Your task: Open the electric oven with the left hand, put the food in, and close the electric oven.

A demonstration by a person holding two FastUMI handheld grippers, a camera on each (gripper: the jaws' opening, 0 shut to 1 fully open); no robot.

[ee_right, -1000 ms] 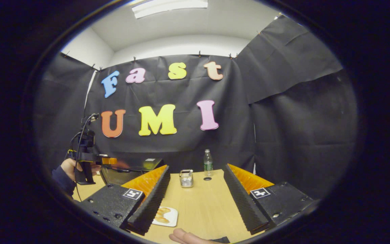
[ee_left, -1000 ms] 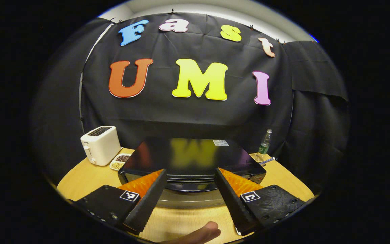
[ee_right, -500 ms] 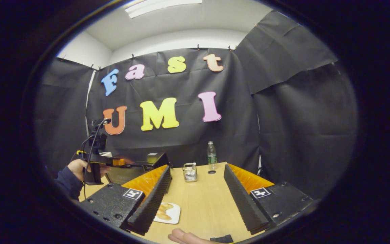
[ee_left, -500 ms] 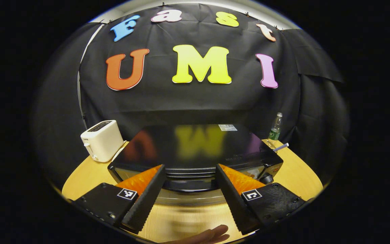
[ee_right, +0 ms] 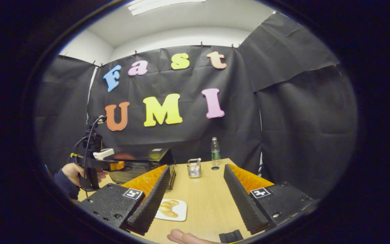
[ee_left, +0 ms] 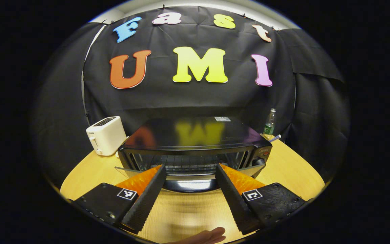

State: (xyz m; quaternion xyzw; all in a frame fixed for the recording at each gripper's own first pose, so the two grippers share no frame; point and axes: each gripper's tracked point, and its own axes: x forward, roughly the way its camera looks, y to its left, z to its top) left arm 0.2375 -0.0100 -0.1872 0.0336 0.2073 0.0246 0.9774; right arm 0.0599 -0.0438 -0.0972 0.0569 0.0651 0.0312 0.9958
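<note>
On the wooden table (ee_right: pixel 201 203), close to us, our right gripper (ee_right: pixel 195 200) has its fingers wide apart with nothing between them. Just beside its left finger sits a white plate (ee_right: pixel 178 212) with the food (ee_right: pixel 168 207) on it. Our left gripper (ee_left: pixel 189 193) is spread wide too, and holds nothing. Right past it is the black oven (ee_left: pixel 195 149), its glass door (ee_left: pixel 188 177) tipped partly open so we see the rack inside. Farther back stand a white toaster (ee_left: pixel 106 135) and a bottle (ee_left: pixel 269 122).
</note>
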